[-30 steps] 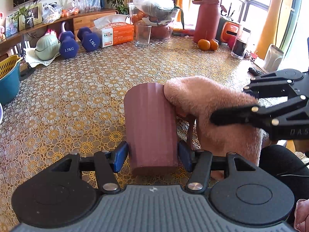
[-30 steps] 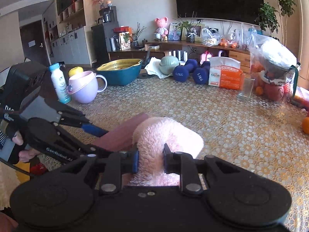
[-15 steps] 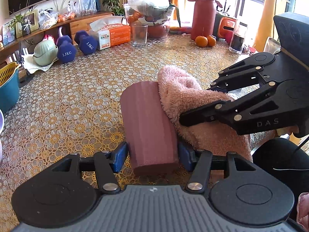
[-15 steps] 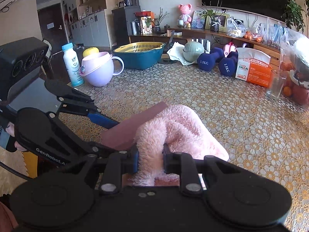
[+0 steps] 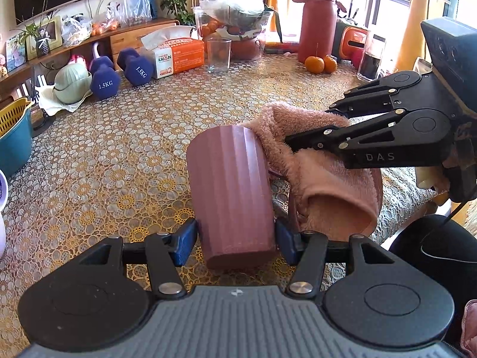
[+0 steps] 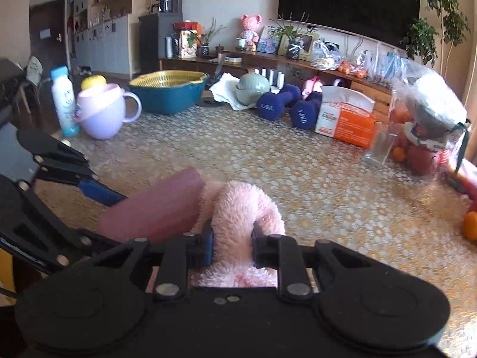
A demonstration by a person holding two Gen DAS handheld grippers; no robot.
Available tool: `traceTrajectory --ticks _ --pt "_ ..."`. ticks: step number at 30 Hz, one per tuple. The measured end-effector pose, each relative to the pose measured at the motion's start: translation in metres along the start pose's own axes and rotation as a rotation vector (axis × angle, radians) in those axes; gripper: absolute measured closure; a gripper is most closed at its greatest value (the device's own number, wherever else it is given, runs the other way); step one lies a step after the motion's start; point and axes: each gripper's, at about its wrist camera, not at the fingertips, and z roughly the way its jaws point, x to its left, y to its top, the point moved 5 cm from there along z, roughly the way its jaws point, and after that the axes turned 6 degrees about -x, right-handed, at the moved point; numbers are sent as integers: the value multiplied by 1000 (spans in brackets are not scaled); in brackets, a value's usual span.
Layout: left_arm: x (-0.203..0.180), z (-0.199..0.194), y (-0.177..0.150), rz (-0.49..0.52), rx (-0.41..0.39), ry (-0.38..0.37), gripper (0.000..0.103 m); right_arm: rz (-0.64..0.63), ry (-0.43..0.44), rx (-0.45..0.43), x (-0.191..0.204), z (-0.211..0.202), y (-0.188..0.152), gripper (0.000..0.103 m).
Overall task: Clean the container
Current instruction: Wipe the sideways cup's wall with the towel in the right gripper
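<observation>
A ribbed mauve cup (image 5: 231,191) is held lying over above the patterned table, base toward the camera, with my left gripper (image 5: 235,240) shut on its lower end. A fluffy pink cloth (image 5: 316,176) presses against the cup's right side and rim. My right gripper (image 5: 290,141) comes in from the right, shut on that cloth. In the right wrist view the cloth (image 6: 241,214) bulges between the right gripper (image 6: 232,246) fingers, the cup (image 6: 155,208) lies just to its left, and the left gripper (image 6: 98,192) holds it from the far left. The cup's inside is hidden.
The table (image 5: 104,161) carries two blue dumbbells (image 5: 119,74), an orange tissue box (image 5: 176,56), a clear glass (image 5: 219,55), a red jug (image 5: 317,21), oranges (image 5: 320,64), a teal basin (image 6: 168,91), a lilac mug (image 6: 103,110) and a white bottle (image 6: 64,100). A dark-clothed knee (image 5: 432,244) is at the right.
The right gripper has slid the pink cloth along the cup's side toward its rim, and the cup has tilted slightly. Both grips stay the same.
</observation>
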Motion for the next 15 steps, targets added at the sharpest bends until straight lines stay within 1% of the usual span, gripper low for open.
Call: traceTrajectory --ticks 2,5,8,11,12,13,15 --pt "0 0 -1 -3 -3 1 47 40 -13 13 -11 -2 -4 82" --pt "-1 -1 -1 4 -6 3 46 54 -47 17 -20 -10 -8 82" --pt "-3 -3 -2 21 -10 11 46 82 -33 16 -22 -19 -10 82" --pt "-6 -9 -3 41 -29 16 46 76 -30 17 -18 -24 -10 82" --pt "-7 -12 -3 49 -34 21 43 76 -24 15 -16 -26 -9 82" --pt "-8 -14 -3 57 -37 20 37 74 -20 15 -14 -26 -9 82" --pt "-10 -19 -6 76 -43 6 30 61 -17 17 -10 -27 -8 82"
